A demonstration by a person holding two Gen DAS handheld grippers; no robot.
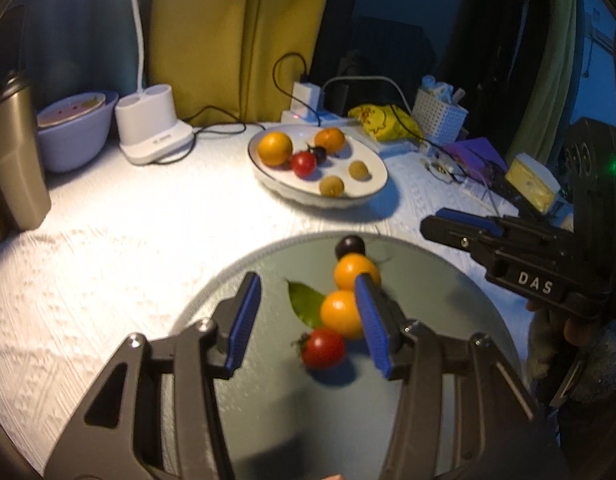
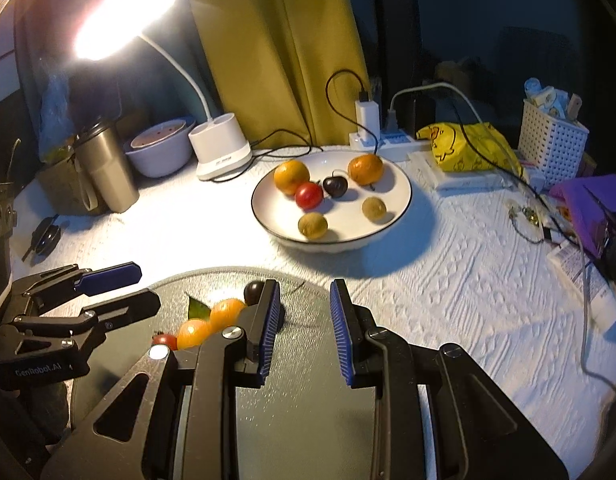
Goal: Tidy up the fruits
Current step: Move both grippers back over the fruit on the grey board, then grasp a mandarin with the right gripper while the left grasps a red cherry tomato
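A grey round plate near me holds a row of fruit: a dark cherry, two small oranges, a red tomato and a green leaf. A white bowl farther back holds two oranges, a tomato, a dark cherry and two brown-green fruits. My left gripper is open and empty, just above the row. My right gripper is open and empty over the plate's right part; it also shows in the left wrist view. The white bowl lies beyond it.
A white lamp base, a lilac bowl and a metal tumbler stand at the back left. A power strip with cables, a yellow bag, a white basket and purple clutter fill the back right.
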